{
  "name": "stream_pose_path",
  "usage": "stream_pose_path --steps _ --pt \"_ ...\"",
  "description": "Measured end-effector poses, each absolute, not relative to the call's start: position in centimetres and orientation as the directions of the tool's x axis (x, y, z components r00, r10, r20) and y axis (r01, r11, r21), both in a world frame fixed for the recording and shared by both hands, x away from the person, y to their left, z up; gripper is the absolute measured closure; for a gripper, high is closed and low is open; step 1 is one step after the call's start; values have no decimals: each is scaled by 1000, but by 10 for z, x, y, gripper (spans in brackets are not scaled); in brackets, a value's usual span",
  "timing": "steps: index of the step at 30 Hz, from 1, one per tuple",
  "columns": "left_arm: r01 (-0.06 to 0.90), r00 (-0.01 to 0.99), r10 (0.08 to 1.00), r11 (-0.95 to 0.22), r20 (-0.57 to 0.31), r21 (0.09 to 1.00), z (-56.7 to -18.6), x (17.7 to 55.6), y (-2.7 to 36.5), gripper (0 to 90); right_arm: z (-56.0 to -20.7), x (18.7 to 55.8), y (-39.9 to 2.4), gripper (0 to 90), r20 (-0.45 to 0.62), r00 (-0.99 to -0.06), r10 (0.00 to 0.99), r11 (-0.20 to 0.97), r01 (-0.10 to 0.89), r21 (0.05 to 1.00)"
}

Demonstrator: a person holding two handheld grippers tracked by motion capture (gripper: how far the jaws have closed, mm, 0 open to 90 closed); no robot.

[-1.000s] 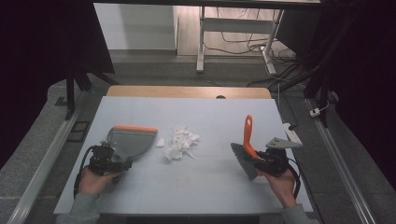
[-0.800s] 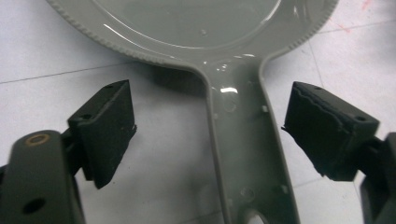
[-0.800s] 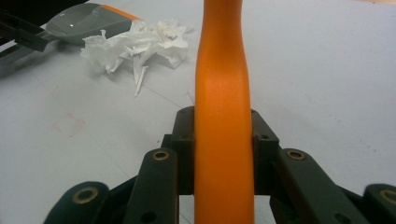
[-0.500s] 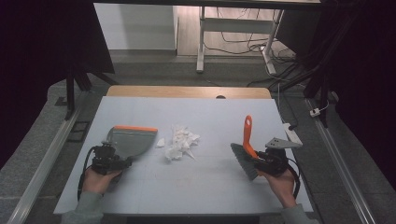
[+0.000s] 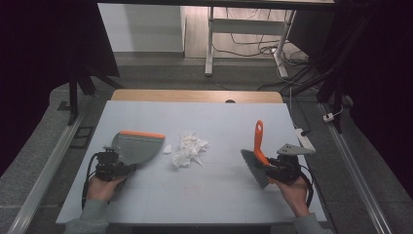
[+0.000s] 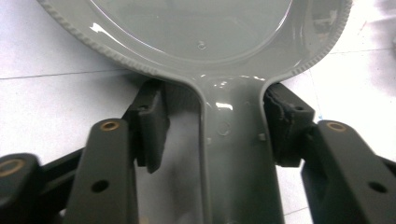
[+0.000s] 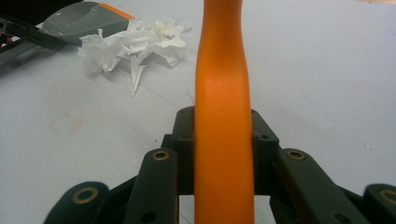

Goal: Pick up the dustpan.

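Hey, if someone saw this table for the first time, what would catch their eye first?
Probably the brush with its bright orange handle, clamped in the right tongs at the table's right side. Next, the crumpled white paper scraps mid-table, beside the grey dustpan with its orange lip. The left tongs have just been closing around the dustpan's handle.

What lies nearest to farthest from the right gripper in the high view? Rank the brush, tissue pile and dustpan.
From the right gripper:
1. Brush, clamped in its jaws.
2. Tissue pile, mid-table, to its left.
3. Dustpan, far left, by the left gripper.
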State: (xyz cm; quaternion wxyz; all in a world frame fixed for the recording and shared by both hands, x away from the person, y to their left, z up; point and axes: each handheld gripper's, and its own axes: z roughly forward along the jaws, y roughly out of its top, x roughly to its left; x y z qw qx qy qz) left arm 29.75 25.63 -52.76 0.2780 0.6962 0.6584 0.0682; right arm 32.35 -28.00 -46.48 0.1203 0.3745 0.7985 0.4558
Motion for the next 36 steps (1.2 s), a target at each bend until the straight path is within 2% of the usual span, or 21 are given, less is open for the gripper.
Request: stream_pose_path --steps 6,25,36 --pt "876 134 949 21 -286 481 -528 297 256 599 -465 323 -280 699 149 -690 708 304 488 818" --pt "863 160 944 8 -288 505 -526 295 261 608 -464 323 -281 699 147 -690 709 302 485 820" --pt "834 187 939 4 -290 552 -520 292 268 609 -463 323 -282 699 145 -688 711 298 482 824"
